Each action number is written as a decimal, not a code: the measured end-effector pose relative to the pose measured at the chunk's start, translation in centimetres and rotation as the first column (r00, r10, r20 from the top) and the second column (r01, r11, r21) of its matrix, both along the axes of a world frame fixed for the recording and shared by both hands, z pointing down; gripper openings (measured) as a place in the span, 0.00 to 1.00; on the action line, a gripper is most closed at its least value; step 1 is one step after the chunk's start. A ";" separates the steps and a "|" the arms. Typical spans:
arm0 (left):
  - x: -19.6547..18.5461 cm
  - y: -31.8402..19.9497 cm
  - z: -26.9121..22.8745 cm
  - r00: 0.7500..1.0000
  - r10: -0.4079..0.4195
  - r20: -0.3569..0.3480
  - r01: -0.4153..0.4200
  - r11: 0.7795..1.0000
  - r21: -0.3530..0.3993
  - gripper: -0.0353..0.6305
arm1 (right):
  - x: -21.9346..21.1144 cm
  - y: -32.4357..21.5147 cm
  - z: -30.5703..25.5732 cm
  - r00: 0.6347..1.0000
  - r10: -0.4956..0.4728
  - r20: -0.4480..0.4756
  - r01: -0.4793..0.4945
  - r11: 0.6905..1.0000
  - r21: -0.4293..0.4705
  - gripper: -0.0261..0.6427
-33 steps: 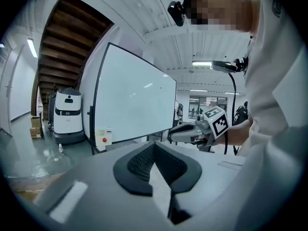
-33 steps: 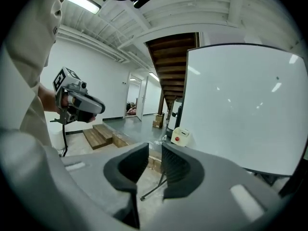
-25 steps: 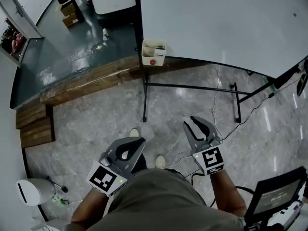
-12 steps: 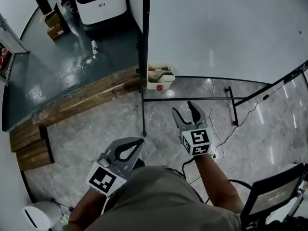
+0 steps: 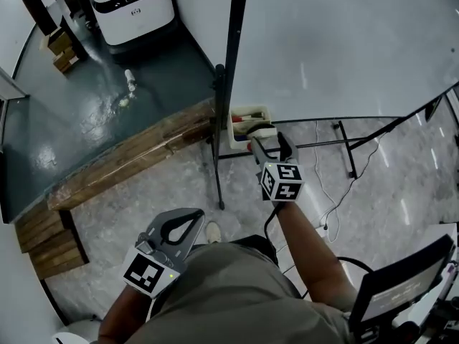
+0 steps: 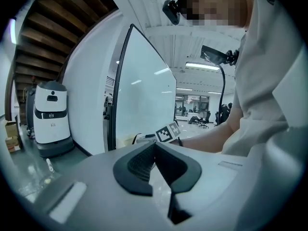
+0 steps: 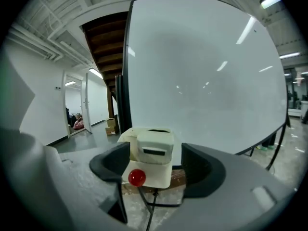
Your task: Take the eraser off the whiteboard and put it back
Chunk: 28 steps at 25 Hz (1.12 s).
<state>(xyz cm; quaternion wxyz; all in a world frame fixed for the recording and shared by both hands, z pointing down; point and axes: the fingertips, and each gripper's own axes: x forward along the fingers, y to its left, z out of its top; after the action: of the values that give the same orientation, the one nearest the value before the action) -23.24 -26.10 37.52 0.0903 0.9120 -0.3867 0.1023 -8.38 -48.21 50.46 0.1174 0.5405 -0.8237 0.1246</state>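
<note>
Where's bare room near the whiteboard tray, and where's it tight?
Free: the white whiteboard face above the small white plastic tray; grey marble floor beside the wooden step. Tight: the tray's left, by the black frame post; thin cables trail right.

No words or numbers can be read. A black-and-white square code marker [image 5: 147, 272] sits behind the left claw [image 5: 192, 215], and a second marker [image 5: 281, 181] behind the right claw [image 5: 269, 140]. The dark label [image 5: 126, 0] on the white floor machine [image 5: 133, 16], far beyond the left claw, is illegible.
</note>
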 end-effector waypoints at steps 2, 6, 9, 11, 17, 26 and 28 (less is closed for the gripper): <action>-0.7 -0.7 0.2 1.000 0.004 -0.002 -0.004 1.000 -0.005 0.06 | -0.1 -1.0 0.3 1.000 0.031 0.006 -0.031 1.000 0.003 0.53; -2.1 -1.9 0.7 1.000 0.014 0.003 -0.014 1.000 -0.011 0.06 | -1.1 -2.2 1.2 0.999 0.049 -0.007 -0.049 0.999 -0.006 0.53; -2.8 -2.5 0.7 1.000 0.017 -0.001 -0.017 1.000 -0.014 0.06 | -1.3 -2.5 1.2 0.997 0.073 -0.011 -0.073 0.997 -0.005 0.53; -3.3 -2.8 0.5 1.000 0.018 -0.003 -0.018 1.000 -0.019 0.06 | -1.2 -2.5 0.9 0.996 0.086 -0.021 -0.086 0.996 -0.006 0.52; -3.4 -3.6 1.1 1.000 0.031 -0.008 -0.031 0.999 -0.024 0.06 | -0.9 -2.8 1.2 0.995 0.085 -0.046 -0.085 0.996 -0.002 0.44; -2.5 -3.4 0.5 0.999 0.034 -0.025 -0.035 0.999 -0.016 0.06 | -1.2 -1.9 -2.9 0.998 0.043 -0.050 -0.040 0.997 0.060 0.43; -2.1 -3.1 0.3 0.999 0.035 -0.028 -0.036 0.999 -0.012 0.06 | -1.0 -1.4 -4.1 0.998 0.034 -0.048 -0.030 0.997 0.074 0.43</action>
<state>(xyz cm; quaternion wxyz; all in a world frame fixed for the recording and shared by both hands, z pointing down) -25.31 -29.19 37.78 0.0996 0.9195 -0.3685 0.0934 -9.37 -49.66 46.36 0.1159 0.5605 -0.8158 0.0827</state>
